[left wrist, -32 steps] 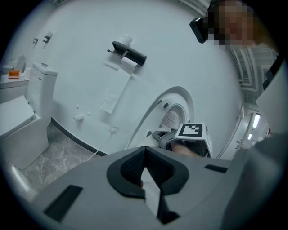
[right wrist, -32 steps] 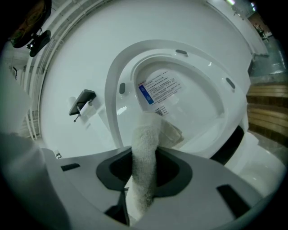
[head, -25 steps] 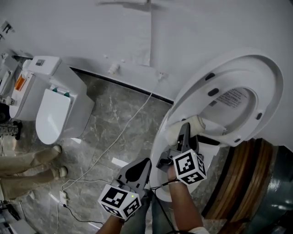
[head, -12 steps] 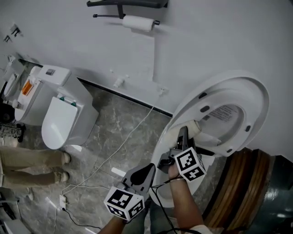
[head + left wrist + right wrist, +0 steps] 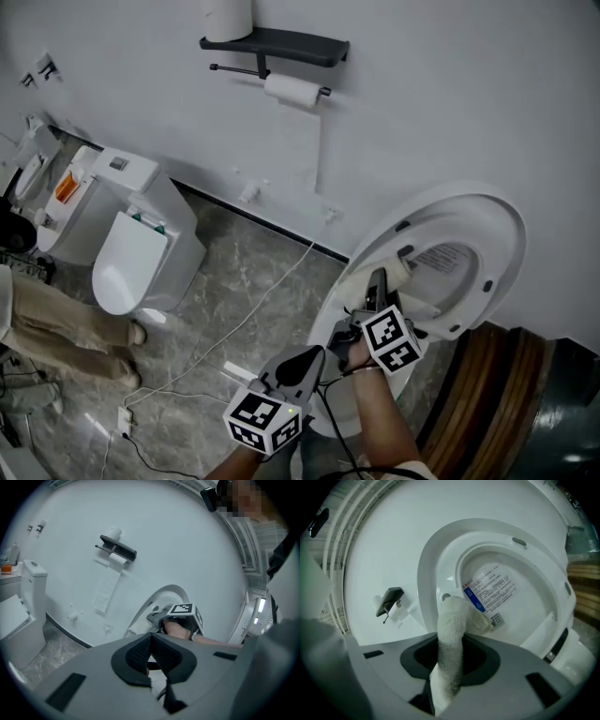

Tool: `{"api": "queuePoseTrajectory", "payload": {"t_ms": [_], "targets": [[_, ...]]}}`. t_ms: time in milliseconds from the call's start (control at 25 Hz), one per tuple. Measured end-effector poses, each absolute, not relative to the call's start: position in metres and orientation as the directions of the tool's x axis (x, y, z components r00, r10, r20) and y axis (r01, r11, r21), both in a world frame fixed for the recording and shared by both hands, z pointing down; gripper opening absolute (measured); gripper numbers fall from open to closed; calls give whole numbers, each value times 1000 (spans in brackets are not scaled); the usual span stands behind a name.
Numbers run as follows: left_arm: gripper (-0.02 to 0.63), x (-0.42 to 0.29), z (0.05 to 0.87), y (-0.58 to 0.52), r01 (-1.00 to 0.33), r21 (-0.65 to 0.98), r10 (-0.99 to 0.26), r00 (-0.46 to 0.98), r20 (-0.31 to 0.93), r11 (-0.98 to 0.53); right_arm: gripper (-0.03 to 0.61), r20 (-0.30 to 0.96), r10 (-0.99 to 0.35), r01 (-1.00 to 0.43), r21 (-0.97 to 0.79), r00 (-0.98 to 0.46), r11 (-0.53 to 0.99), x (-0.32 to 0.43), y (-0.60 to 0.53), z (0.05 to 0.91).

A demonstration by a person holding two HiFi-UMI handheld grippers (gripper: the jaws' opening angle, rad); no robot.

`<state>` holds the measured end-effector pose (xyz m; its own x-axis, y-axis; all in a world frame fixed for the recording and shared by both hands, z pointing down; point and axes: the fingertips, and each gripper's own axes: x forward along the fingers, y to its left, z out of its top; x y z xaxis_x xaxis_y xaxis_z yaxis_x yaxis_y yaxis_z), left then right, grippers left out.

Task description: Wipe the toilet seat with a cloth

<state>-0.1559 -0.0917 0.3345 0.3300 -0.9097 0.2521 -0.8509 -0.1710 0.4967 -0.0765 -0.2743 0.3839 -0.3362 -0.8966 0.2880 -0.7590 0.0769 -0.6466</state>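
Bathroom toilet seat (image 5: 429,559) hides partly behind gripped cloth (image 5: 451,634).

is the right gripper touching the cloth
Touching. The right gripper view shows the cloth pinched between the shut jaws of the right gripper.

Two grippers (image 5: 302,364), one cloth (image 5: 451,634), one raised toilet seat (image 5: 502,239), two paper rolls (image 5: 292,91), one wall shelf (image 5: 281,41)

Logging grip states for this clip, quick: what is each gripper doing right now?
Left gripper: closed, nothing between its jaws.
Right gripper: closed on the white cloth.
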Motion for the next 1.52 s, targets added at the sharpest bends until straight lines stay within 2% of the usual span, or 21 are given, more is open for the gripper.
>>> {"api": "queuePoseTrajectory", "payload": {"t_ms": [880, 1520], "targets": [[-5, -129, 288, -109, -841, 507, -910, 344, 233, -189, 101, 317, -857, -764, -632, -407, 129, -68, -283, 331], [-5, -100, 256, -131, -840, 485, -903, 378, 206, -241, 100, 230, -890, -757, -631, -394, 172, -39, -315, 272]]}}
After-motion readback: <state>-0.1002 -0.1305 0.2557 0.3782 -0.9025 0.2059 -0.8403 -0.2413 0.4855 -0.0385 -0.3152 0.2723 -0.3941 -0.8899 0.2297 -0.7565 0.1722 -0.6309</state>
